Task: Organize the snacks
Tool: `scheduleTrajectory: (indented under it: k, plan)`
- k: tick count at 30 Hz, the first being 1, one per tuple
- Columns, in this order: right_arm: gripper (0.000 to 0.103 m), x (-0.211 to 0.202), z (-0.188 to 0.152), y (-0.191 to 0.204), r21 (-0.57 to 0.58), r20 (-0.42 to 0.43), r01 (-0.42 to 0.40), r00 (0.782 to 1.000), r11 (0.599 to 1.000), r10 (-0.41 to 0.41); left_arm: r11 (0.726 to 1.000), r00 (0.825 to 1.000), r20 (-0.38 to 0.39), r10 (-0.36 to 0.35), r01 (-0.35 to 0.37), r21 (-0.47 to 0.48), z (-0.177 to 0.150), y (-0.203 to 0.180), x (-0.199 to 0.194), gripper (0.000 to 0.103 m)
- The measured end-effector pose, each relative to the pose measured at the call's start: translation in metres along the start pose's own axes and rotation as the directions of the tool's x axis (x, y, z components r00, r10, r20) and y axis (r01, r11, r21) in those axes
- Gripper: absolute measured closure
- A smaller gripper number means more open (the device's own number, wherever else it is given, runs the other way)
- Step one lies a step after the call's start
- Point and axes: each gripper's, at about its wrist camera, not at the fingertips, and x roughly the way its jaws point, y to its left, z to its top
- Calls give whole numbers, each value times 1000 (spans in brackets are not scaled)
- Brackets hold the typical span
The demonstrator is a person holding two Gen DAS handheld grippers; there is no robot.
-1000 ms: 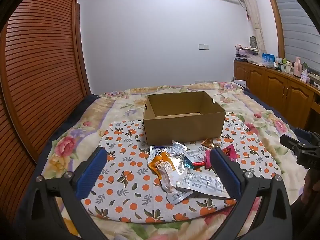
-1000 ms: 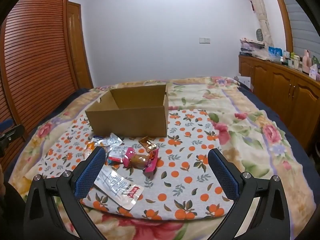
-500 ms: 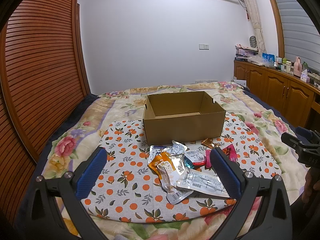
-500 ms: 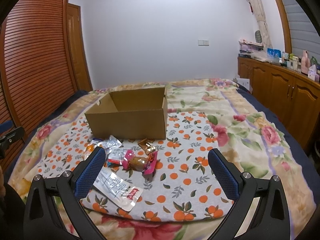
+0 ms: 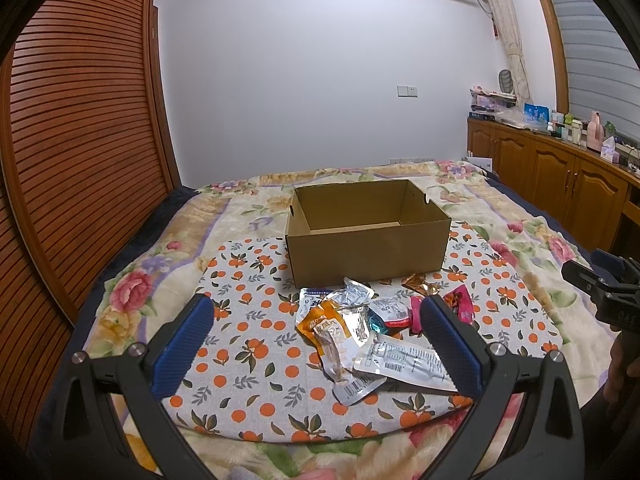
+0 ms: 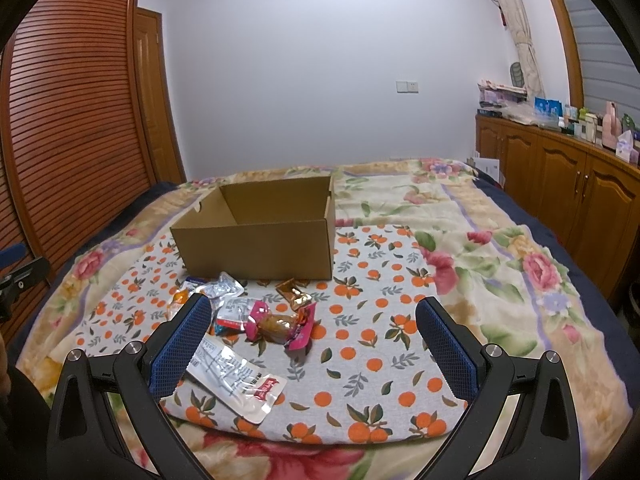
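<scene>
Cardboard, the open brown box sits mid-frame behind scattered foil snack packets; both the left gripper and right gripper hover spread wide, holding nothing.

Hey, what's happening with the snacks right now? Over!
Left gripper and right gripper open, holding nothing. Snack packets loose on the orange-print cloth, in front of the cardboard box. Nothing blocking the box.

I am holding my left gripper and my right gripper level and side by side above the near edge of the bed, both with their blue-padded fingers spread wide and gripping nothing, pointing toward its far end.
</scene>
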Motion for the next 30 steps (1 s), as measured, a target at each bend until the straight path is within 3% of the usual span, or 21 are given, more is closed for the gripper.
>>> scheduleTrajectory:
  k: [30]
  plan:
    - [0,1,-1,1,0,4,1,1000,1000,-1,1000,1000,-4,1,-1,2,0,0,1,0]
